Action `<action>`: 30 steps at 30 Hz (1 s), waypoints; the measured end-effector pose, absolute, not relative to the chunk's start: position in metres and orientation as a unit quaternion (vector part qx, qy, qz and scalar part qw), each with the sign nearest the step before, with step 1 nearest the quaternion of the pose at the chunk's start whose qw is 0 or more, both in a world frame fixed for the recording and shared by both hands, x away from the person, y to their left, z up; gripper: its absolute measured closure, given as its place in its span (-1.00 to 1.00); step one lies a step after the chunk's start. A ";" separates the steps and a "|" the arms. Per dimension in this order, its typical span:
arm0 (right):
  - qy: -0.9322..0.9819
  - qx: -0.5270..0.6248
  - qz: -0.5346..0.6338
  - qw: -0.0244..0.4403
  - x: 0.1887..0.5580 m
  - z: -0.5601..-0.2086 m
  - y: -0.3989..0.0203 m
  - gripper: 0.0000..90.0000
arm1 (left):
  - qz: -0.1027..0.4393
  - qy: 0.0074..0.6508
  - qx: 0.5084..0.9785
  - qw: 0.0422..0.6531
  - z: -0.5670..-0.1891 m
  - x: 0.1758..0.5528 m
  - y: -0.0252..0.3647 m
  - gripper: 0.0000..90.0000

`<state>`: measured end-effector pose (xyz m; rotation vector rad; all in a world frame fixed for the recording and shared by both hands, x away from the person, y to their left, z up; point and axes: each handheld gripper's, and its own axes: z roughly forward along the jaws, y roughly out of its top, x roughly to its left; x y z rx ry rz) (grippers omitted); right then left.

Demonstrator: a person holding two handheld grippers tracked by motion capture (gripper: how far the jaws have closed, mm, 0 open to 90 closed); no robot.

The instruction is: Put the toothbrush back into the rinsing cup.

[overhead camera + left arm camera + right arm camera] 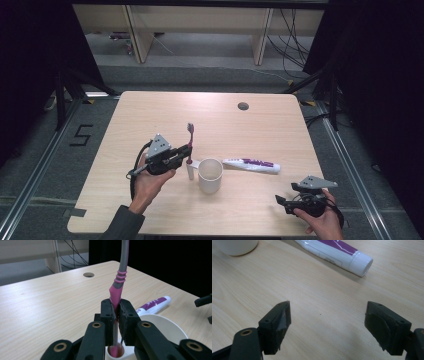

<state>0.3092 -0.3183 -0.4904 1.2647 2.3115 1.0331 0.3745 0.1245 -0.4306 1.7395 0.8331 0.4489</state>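
Note:
A pink and grey toothbrush (pixel 190 135) stands upright, bristles on top, with my left gripper (pixel 186 151) shut on its handle. In the left gripper view the jaws (pixel 116 308) pinch the pink handle (pixel 115 293). Its lower end sits in a white ring (pixel 112 355) just left of the white cup (pixel 210 175). The cup's rim (pixel 172 326) lies just beyond the jaws. A white and purple toothpaste tube (pixel 251 165) lies flat to the right of the cup. My right gripper (pixel 281 202) rests near the table's front right corner, open, with bare wood between its jaws (pixel 327 315).
The light wooden table (pixel 150 115) has a round cable hole (pixel 243 106) near its far edge. The tube's white cap (pixel 362 264) and the cup's base (pixel 234 246) lie ahead of the right gripper. Shelving and cables stand on the floor behind the table.

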 end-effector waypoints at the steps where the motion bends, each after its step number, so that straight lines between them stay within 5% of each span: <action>1: 0.807 0.441 0.361 0.154 0.309 -0.490 -0.318 -0.51 | 0.189 0.351 0.737 0.546 -0.432 0.374 0.125 0.82; 24: 0.808 0.438 0.365 0.145 0.310 -0.491 -0.318 -0.51 | 0.163 0.355 0.756 0.526 -0.452 0.366 0.128 0.74; 30: 0.803 0.451 0.363 0.143 0.308 -0.491 -0.316 -0.51 | 0.167 0.359 0.748 0.532 -0.447 0.364 0.129 0.38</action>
